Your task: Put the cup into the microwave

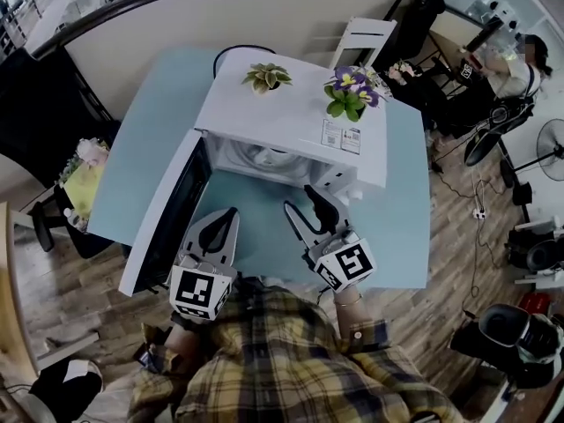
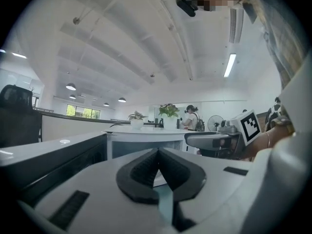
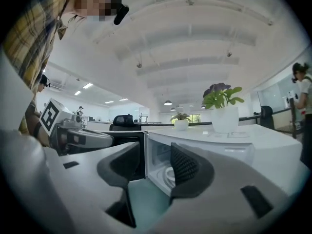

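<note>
Judging from how things lie, we rate the placement as done or nearly done. The white box-shaped microwave [image 1: 291, 117] stands on the pale blue table [image 1: 141, 148] with its dark-windowed door [image 1: 167, 218] swung fully open to the left. In the right gripper view, a small white round cup [image 3: 169, 172] sits on the floor of the cavity. Its outline is small and partly masked by a jaw, so we identify it as the cup with some reserve. No cup shows on the table or in either tool.

1. Left gripper [image 1: 231, 214]: in its own view the black ribbed pads [image 2: 146, 169] meet at the tips, with only a thin sliver of table visible lower down. We read the left gripper [image 2: 157, 155] as closed on nothing. It touches neither microwave nor door.

2. Right gripper [image 1: 298, 198]: in its own view the jaws stand moderately wide apart. The gap of the right gripper [image 3: 153, 155] shows only bare table and the open cavity beyond. It holds nothing and touches nothing. It points at the cavity mouth from just in front of it.

We judge that the task sentence is satisfied if the white object is indeed the cup. What is left, at most, is to shut the door, which the task does not name.
</note>
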{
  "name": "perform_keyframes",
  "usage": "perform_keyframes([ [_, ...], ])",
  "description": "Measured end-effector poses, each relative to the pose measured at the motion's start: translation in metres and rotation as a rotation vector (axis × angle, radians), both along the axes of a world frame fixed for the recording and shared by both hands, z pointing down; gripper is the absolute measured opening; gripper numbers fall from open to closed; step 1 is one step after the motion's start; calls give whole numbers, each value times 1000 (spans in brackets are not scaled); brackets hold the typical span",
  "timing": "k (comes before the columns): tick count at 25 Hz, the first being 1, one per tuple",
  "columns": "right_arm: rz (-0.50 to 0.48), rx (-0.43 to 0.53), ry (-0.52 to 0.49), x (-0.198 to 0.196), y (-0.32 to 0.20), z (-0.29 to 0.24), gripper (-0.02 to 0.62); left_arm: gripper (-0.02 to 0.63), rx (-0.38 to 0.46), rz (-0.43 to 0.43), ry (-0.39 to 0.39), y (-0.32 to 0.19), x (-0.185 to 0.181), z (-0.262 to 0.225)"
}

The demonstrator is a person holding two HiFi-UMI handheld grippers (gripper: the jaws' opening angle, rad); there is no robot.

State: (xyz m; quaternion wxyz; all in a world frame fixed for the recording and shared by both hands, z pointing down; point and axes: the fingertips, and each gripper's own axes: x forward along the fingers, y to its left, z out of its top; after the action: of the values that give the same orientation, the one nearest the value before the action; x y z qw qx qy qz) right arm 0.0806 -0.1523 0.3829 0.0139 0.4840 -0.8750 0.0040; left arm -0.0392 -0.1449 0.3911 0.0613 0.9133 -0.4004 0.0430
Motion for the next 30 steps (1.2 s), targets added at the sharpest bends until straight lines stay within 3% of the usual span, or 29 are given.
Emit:
perform_keyframes([
  [6,23,-31,-27,17,23,-7,159,-9,-9,15,20,5,7,-2],
  [11,39,-46,-28,24,40,-7,50,-9,-13,14,26,7,7,-3],
  [30,109,-112,-40,36,66,8,2,-9,-49,32,17,18,2,6],
])
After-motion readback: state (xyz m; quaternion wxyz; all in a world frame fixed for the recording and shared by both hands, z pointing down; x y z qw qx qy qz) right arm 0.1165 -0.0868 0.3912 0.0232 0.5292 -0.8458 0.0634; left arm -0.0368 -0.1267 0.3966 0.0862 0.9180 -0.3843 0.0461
